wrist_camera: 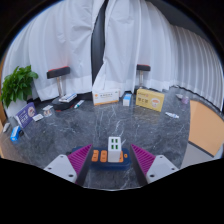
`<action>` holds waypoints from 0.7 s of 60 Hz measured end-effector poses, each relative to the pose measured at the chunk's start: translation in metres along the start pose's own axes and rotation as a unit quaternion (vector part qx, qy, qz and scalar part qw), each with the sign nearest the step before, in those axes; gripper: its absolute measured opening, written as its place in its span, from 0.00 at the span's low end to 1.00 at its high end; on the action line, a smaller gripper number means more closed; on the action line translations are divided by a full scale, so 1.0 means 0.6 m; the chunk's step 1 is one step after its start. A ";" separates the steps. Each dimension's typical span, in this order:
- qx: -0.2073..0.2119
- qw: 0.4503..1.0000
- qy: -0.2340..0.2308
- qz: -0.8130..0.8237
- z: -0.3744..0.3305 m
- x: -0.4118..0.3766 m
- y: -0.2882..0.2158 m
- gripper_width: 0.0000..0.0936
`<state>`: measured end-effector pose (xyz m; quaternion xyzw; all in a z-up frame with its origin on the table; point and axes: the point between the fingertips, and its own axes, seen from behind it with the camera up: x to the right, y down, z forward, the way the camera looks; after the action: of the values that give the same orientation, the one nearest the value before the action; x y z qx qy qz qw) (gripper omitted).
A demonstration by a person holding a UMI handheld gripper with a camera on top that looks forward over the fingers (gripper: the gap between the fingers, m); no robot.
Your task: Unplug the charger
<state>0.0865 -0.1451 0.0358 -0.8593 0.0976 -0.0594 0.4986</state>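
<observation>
A blue power strip (108,157) with orange switches lies on the dark marble table (110,125), just ahead of and between my fingers. A white charger (116,146) stands plugged upright into its right part. My gripper (111,160) is open, its magenta pads (80,157) spread wide at either side of the strip with gaps on both sides. Nothing is held.
At the table's far side stand a white box (105,97), a yellow box (150,98), a small blue-white carton (127,99) and a potted plant (17,85) at the left. White curtains (60,40) hang behind. Small items lie at the left edge.
</observation>
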 end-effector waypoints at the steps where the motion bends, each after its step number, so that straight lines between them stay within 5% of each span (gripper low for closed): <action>1: 0.001 1.000 0.000 0.001 0.007 0.000 -0.001 0.76; 10: -0.012 1.000 0.006 0.001 0.048 0.006 0.010 0.20; 23: -0.010 1.000 -0.018 -0.007 0.036 0.001 -0.011 0.10; 29: 0.125 0.991 -0.032 -0.025 -0.070 0.012 -0.215 0.09; 33: 0.175 0.984 -0.040 -0.021 -0.118 0.027 -0.297 0.09; 42: 0.133 0.991 -0.024 0.011 -0.077 0.115 -0.270 0.10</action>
<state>0.1623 -0.1213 0.1995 -0.7855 0.0859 -0.0459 0.6112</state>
